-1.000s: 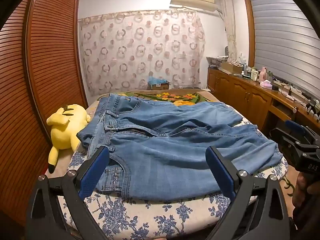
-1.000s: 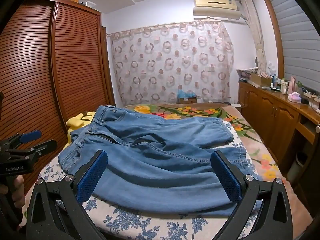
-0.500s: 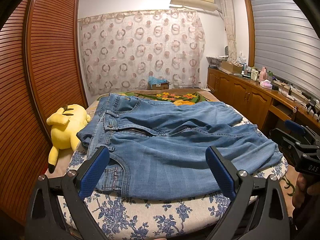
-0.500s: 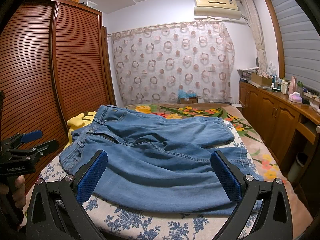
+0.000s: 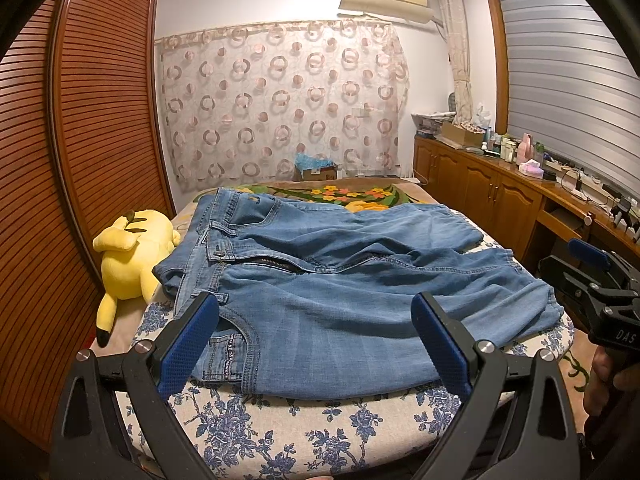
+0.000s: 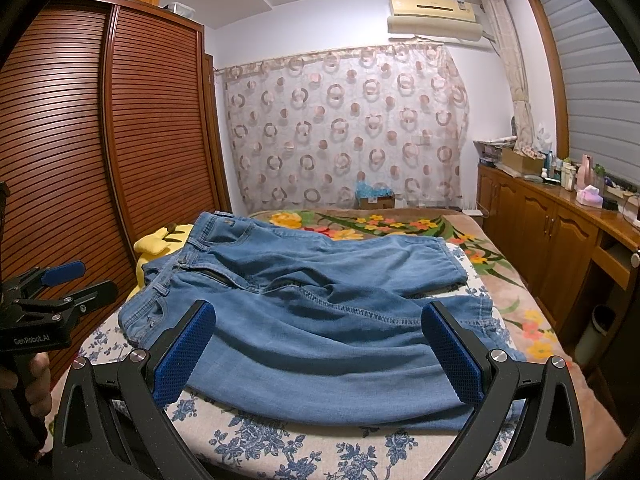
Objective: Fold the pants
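We held both grippers at the near edge of the bed, each with its jaws spread wide and nothing between them. The faded blue denim pants [image 5: 340, 292] lay flat across the cream bedsheet with a blue flower print [image 5: 280, 432], unfolded, the waistband toward our left and the two legs running off to the right. The zip fly stood open along the middle.

Seen from the left wrist, the left gripper [image 5: 316, 344] hovered over the near border of the pants. The front pocket and its small woven label showed just inside the left blue-padded finger [image 5: 188, 344], and the near trouser leg filled the gap between the two fingers. We could not tell whether either pad touched the cloth.

Seen from the right wrist, the right gripper [image 6: 320, 352] framed the lower part of the same near leg, the hemmed bottom edge of the denim lying just below the level of the pads and ending short of the sheet's near border. The far leg lay behind it, slightly apart at the cuff end.

A yellow plush toy with black-tipped ears [image 5: 128, 256] lay beside the waistband, against the brown slatted wardrobe doors [image 5: 80, 140]. Beyond the pants a blanket with orange and yellow flowers [image 6: 380, 226] covered the far end of the bed.
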Demonstrator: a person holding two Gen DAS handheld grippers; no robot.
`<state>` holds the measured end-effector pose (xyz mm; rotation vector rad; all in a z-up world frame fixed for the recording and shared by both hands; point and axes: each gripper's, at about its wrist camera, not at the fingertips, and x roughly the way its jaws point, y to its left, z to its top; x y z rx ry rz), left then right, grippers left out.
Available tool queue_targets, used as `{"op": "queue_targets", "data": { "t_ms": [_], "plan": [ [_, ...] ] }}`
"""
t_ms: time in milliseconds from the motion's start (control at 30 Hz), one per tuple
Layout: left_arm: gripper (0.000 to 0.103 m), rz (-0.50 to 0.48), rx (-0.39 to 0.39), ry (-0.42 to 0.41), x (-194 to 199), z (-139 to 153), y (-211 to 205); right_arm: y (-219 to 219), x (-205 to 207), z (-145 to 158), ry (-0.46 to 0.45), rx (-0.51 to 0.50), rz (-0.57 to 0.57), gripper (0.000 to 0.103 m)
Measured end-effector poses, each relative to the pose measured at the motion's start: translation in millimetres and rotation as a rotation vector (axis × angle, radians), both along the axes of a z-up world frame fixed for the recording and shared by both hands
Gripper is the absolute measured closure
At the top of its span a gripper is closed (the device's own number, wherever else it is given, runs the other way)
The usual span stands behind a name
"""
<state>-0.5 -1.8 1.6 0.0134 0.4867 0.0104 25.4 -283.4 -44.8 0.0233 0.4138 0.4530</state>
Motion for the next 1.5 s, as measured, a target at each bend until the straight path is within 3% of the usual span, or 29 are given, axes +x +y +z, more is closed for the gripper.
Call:
{"op": "queue_targets", "data": {
  "t_ms": [1233,1500],
  "plan": [
    [0.006,-0.001,0.000,0.002,-3,-2,-3,0,-3,2,-0.012,0.001,-0.001,0.001],
    [0.006,-0.024,-0.005,0.067,-1,-8,-28,-1,0,-3,0.009,-0.002,0.001,0.001]
  ]
}}
